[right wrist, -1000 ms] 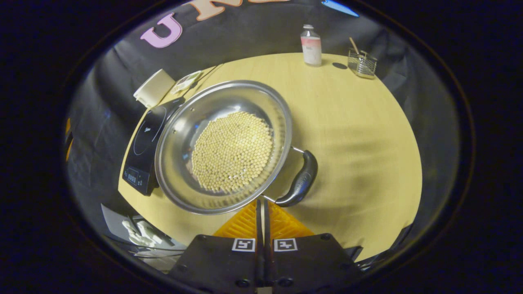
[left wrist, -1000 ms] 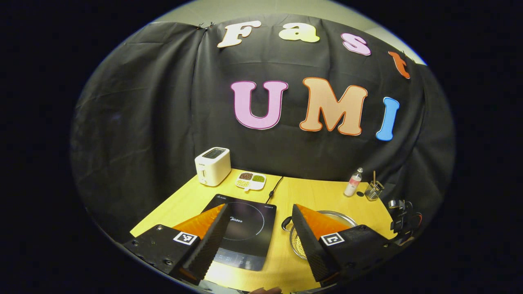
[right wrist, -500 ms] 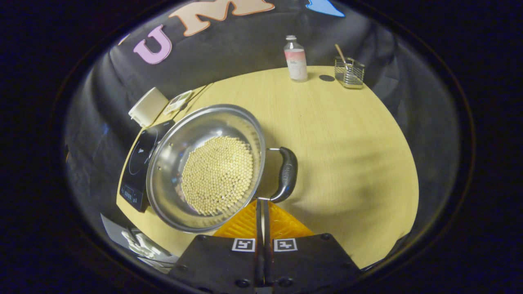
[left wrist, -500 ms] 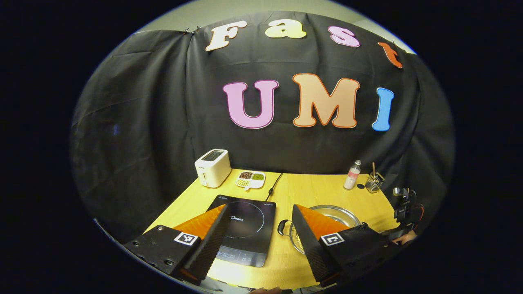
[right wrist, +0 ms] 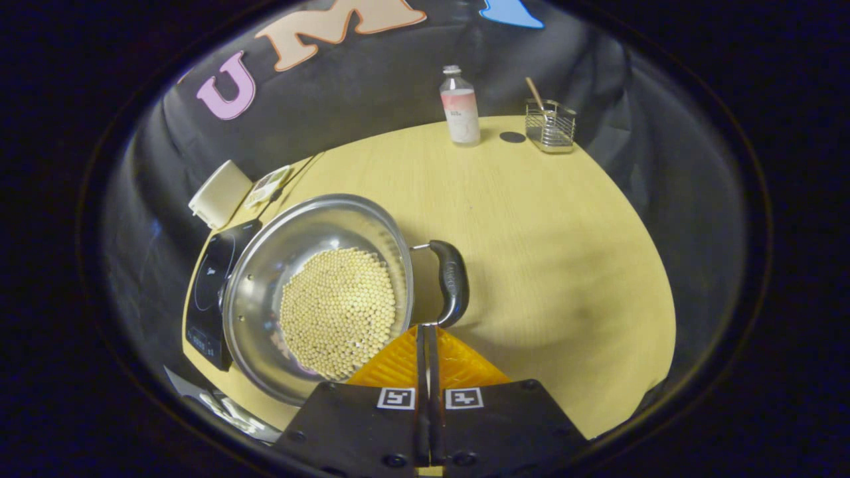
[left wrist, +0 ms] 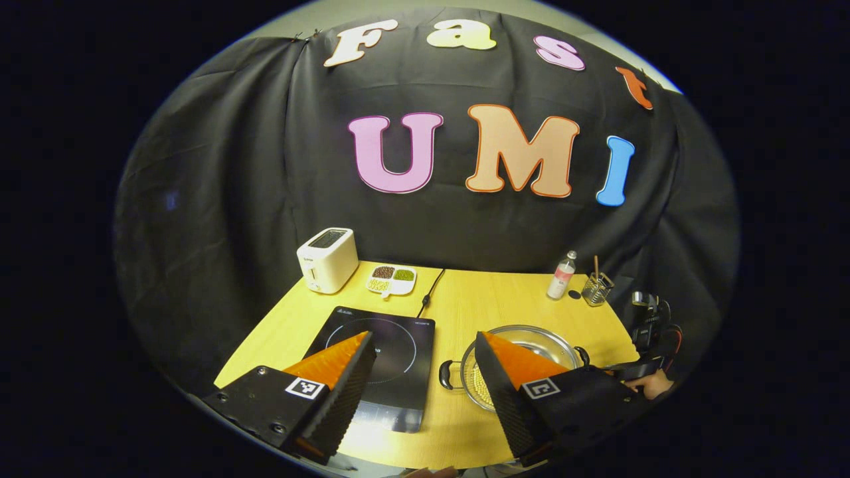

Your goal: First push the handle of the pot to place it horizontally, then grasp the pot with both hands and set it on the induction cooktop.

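Note:
A steel pot [right wrist: 265, 279] holding pale beans [right wrist: 335, 312] stands on the yellow table just right of the black induction cooktop [right wrist: 209, 292]. Its black side handle [right wrist: 451, 282] points to the right in the right gripper view. My right gripper [right wrist: 425, 326] is shut with nothing between its fingers, and its tips touch the near end of that handle. In the left gripper view my left gripper [left wrist: 422, 338] hangs open above the table's front; the cooktop [left wrist: 392, 338] lies behind one finger and the pot [left wrist: 531, 335] behind the other. The pot's left handle [left wrist: 446, 375] faces the cooktop.
A white toaster [left wrist: 327, 260] and a divided dish of beans [left wrist: 392, 279] sit at the back left, with the cooktop's cord [left wrist: 430, 292] beside them. A small bottle [right wrist: 458, 106] and a wire holder [right wrist: 548, 123] stand at the back right. A hand [left wrist: 654, 384] shows at the table's right edge.
The pot has turned, so its black handle has swung from the near side round to the right. The left gripper view has drawn back a little; its fingers stay open.

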Action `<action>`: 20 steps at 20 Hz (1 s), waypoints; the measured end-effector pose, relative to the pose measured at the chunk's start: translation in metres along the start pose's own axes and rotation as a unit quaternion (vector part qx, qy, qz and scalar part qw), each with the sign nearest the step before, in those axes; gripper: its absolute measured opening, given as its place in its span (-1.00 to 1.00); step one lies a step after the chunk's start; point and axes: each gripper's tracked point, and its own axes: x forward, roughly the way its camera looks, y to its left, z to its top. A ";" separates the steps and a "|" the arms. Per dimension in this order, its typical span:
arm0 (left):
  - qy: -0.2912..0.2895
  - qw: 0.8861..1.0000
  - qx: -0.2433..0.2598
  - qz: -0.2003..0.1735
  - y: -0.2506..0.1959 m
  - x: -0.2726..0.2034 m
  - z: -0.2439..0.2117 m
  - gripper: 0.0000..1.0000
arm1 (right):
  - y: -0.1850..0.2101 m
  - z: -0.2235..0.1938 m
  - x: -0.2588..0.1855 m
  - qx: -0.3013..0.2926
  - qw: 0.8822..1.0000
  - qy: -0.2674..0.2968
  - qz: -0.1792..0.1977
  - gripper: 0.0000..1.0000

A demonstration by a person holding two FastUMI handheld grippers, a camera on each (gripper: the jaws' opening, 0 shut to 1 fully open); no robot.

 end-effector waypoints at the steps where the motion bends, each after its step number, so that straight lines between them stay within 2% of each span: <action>1: 0.005 1.000 0.006 -0.006 0.003 0.005 -0.003 0.84 | -0.002 0.002 -0.004 0.001 1.000 -0.004 -0.010 -1.00; 4: 0.006 0.999 0.020 -0.040 0.001 0.022 -0.001 0.85 | -0.008 0.012 -0.020 0.014 0.999 -0.019 -0.042 -0.94; 8: 0.045 0.995 0.000 -0.094 -0.010 0.050 -0.023 0.86 | -0.011 0.026 -0.043 0.015 0.996 -0.036 -0.080 -0.95; 10: 0.065 0.991 -0.013 -0.120 -0.018 0.062 -0.035 0.87 | -0.008 0.033 -0.054 0.010 0.994 -0.049 -0.095 -0.84; 11: 0.077 0.988 -0.017 -0.132 -0.023 0.068 -0.044 0.94 | -0.005 0.037 -0.058 0.005 0.993 -0.056 -0.101 -0.70; 12: 0.090 0.986 -0.018 -0.140 -0.025 0.074 -0.051 0.85 | -0.004 0.037 -0.060 -0.002 0.992 -0.057 -0.110 -0.63; 13: 0.102 0.984 -0.016 -0.144 -0.027 0.080 -0.058 0.86 | -0.003 0.037 -0.061 -0.011 0.991 -0.057 -0.119 -0.30; 15: 0.117 0.983 -0.003 -0.139 -0.026 0.090 -0.066 0.85 | 0.000 0.037 -0.062 -0.028 0.990 -0.056 -0.130 0.05; 16: 0.119 0.984 0.000 -0.135 -0.027 0.094 -0.067 0.86 | -0.001 0.037 -0.061 -0.036 0.989 -0.056 -0.132 0.05; 19: 0.139 0.983 0.000 -0.123 -0.034 0.108 -0.082 0.85 | -0.008 0.041 -0.047 -0.045 0.989 -0.046 -0.132 0.32; 20: 0.148 0.982 0.002 -0.116 -0.036 0.113 -0.089 0.85 | -0.008 0.043 -0.043 -0.043 0.990 -0.043 -0.125 0.32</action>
